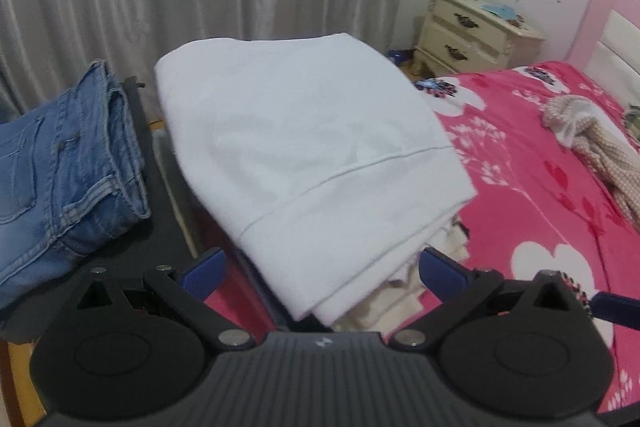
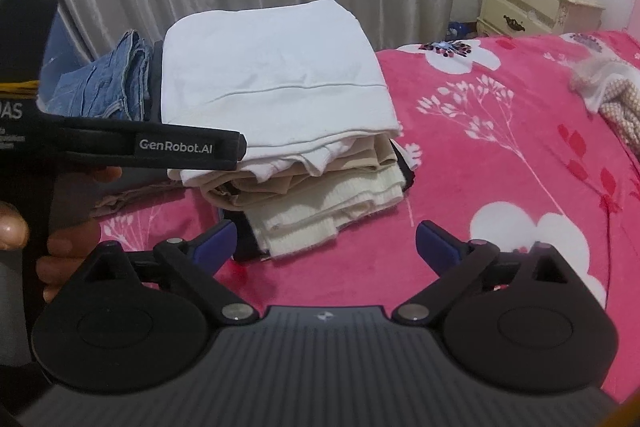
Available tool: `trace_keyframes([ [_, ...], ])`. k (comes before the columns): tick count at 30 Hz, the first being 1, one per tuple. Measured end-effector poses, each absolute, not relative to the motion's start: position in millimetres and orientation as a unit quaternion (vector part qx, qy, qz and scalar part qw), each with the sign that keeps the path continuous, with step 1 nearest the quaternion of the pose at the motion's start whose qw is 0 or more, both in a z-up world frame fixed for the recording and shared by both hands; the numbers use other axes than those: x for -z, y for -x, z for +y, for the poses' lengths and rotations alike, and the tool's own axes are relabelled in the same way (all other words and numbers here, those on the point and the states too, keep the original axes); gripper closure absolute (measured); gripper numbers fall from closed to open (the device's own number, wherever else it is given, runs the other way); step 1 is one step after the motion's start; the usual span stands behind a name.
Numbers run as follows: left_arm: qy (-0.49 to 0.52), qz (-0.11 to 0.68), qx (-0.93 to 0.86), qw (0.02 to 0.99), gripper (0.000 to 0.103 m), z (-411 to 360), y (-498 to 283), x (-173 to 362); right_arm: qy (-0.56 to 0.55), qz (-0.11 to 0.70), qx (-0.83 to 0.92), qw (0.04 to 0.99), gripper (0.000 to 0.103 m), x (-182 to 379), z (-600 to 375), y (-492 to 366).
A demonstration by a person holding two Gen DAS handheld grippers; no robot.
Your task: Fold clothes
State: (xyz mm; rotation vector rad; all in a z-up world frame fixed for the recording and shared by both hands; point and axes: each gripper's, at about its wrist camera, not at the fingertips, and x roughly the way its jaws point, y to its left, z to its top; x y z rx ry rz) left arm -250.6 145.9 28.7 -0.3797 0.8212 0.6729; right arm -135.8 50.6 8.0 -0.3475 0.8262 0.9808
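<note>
- While both tongs stand spread wide with nothing between the pads, the folded white garment (image 2: 272,83) tops a stack just ahead of the right gripper (image 2: 325,247).
- Under it: beige and cream knit layers (image 2: 320,203), edges ragged toward the gripper.
- White garment's hem seam runs crosswise to the right gripper; long axis slants away from the left gripper (image 1: 322,273).
- Folded jeans (image 1: 68,163) lie left of the stack, apart from it.
- Open pink bedspread (image 2: 500,167) lies right of the stack; left gripper body (image 2: 120,143) overlaps the stack's left edge.
</note>
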Motion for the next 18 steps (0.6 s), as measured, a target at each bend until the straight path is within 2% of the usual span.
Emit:
trace_keyframes([
  [18,0.175,0.389,-0.331,0.842,0.000,145.7,251.9,-30.5,0.207,0.381,-0.443,0.785,0.006,-4.9,66.4,141.1],
])
